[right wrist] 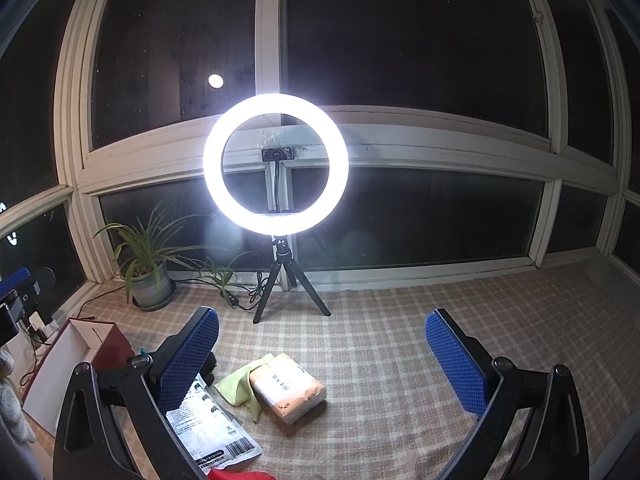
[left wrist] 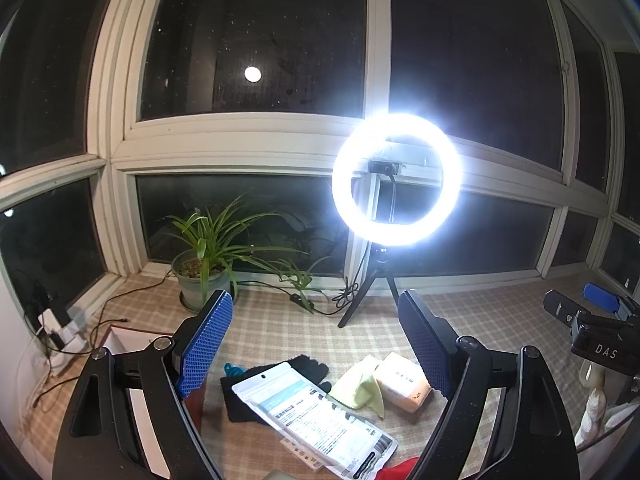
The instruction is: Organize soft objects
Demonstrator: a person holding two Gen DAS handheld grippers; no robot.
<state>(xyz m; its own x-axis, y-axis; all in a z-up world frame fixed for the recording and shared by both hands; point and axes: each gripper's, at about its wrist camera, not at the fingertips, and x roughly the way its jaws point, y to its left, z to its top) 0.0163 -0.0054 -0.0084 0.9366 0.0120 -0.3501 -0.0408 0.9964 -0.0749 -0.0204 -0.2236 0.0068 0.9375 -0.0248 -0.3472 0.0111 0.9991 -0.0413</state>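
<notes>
Both grippers hang above the checked cloth (right wrist: pixel 400 340) that covers the surface, and neither has anything in it. The left gripper (left wrist: pixel 316 344) has its jaws spread wide and empty over the pile; the right gripper (right wrist: pixel 320 356) likewise has its jaws wide apart with nothing between them, and it shows from outside at the right edge of the left wrist view.

The soft things lie in 1 loose cluster near the front edge of the cloth, well apart from the window (right wrist: pixel 400 80). A black glove (left wrist: pixel 308 372) lies partly under a flat printed pouch (left wrist: pixel 316 416). Just beside them a yellow-green cloth (left wrist: pixel 360 388) touches a peach tissue pack (right wrist: pixel 288 388). A scrap of red fabric (right wrist: pixel 236 475) peeks in at the very front edge, and something small and teal (left wrist: pixel 232 370) shows beside the glove; what it is cannot be told.

An open box (right wrist: pixel 76 360) with a white inside and dark red walls stands at the left edge of the cloth, near the pile. As far as its visible part shows, nothing has been put in it.

By this layout the sorting looks barely begun: every item is out on the cloth and none is gathered or stowed. The box seems the likely destination, though that is a guess. A ring light (right wrist: pixel 276 168) on a tripod and a potted plant (right wrist: pixel 148 276) stand along the back edge by the window, clear of the work.
</notes>
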